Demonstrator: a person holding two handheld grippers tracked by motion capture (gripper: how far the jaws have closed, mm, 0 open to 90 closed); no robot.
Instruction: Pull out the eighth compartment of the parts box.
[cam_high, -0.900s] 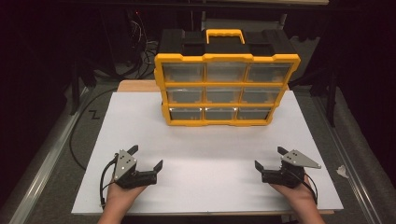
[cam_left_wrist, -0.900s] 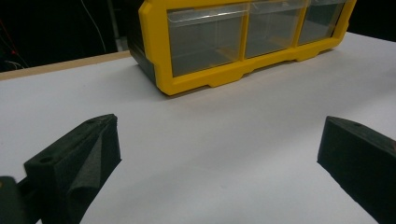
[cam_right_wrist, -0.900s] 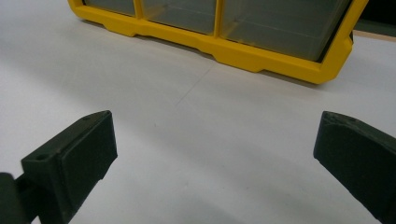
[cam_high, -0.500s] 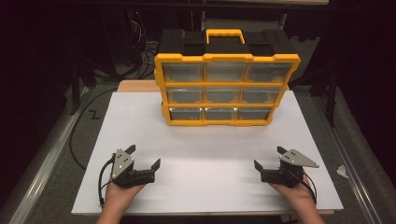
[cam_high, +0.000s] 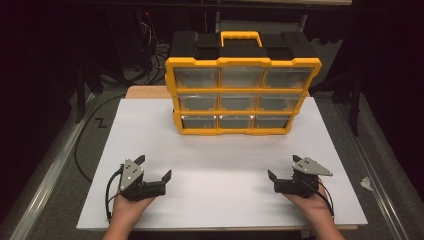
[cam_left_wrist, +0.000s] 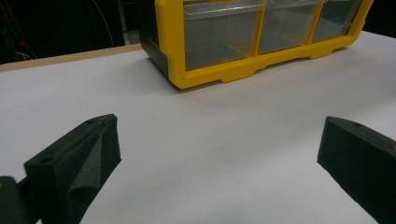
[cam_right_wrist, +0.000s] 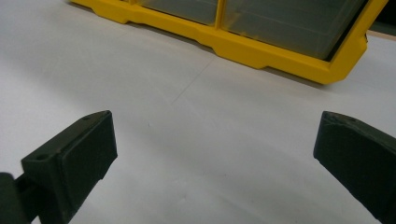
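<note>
A yellow and black drawer organizer (cam_high: 242, 95) stands upright at the back of the white board (cam_high: 220, 155), with three rows of clear drawers and a yellow handle on top. My left gripper (cam_high: 154, 166) rests low at the front left of the board, held by a hand, jaws wide apart with nothing between them. At the front right, my right gripper (cam_high: 283, 166) sits the same way, open and empty. The left gripper view (cam_left_wrist: 219, 135) shows the organizer's lower left corner (cam_left_wrist: 219, 72) ahead. Its lower right corner (cam_right_wrist: 280, 58) lies ahead of the right gripper (cam_right_wrist: 215, 126).
The white board lies on a grey table with metal rails (cam_high: 47, 170) along both sides. A black cable (cam_high: 87, 135) loops at the left. Dark stands and wires (cam_high: 145, 40) crowd behind the organizer. A small scrap (cam_high: 366, 183) lies right of the board.
</note>
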